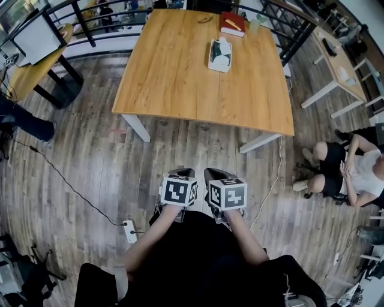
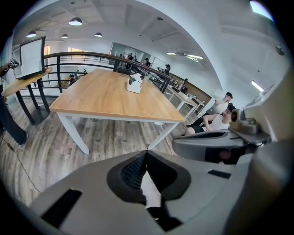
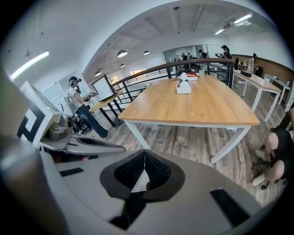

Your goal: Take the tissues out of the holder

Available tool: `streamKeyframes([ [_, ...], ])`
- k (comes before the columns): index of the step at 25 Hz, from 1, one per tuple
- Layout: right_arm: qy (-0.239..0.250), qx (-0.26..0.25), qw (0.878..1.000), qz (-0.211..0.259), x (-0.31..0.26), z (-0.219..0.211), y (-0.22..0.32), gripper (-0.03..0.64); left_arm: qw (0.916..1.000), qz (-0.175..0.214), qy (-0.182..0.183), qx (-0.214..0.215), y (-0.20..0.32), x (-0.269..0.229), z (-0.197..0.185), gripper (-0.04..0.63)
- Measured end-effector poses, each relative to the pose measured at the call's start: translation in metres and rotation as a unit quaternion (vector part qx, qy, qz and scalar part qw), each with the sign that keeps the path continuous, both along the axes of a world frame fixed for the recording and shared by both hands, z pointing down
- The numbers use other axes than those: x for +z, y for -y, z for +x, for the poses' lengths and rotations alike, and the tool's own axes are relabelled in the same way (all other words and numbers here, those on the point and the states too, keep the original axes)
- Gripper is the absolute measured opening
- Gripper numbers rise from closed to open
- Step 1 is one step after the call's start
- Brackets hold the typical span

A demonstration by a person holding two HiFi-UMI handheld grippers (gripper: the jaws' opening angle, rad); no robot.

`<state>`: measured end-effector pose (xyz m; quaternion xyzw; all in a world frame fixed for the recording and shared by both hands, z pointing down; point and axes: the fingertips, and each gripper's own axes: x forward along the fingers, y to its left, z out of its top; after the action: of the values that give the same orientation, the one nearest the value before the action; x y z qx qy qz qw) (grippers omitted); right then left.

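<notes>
A white tissue holder with tissue sticking out of its top stands on the far half of the wooden table. It shows small and distant as the tissue holder in the left gripper view and as the tissue holder in the right gripper view. Both grippers are held close to the person's body, well short of the table. My left gripper is shut with nothing in it, its tips met. My right gripper is likewise shut and empty.
A red book and a cup lie at the table's far edge. A person sits on the floor at the right. A power strip and cable lie on the wooden floor. A railing and side desks ring the room.
</notes>
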<state>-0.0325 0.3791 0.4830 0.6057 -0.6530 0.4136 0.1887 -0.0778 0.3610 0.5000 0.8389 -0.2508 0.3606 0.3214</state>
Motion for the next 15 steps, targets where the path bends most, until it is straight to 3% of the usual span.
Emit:
streamKeyframes([
  [15, -0.003, 0.021, 1.0, -0.005, 0.003, -0.008, 0.086, 0.011, 0.9996, -0.007, -0.008, 0.027, 0.085, 0.005, -0.004, 0.008],
])
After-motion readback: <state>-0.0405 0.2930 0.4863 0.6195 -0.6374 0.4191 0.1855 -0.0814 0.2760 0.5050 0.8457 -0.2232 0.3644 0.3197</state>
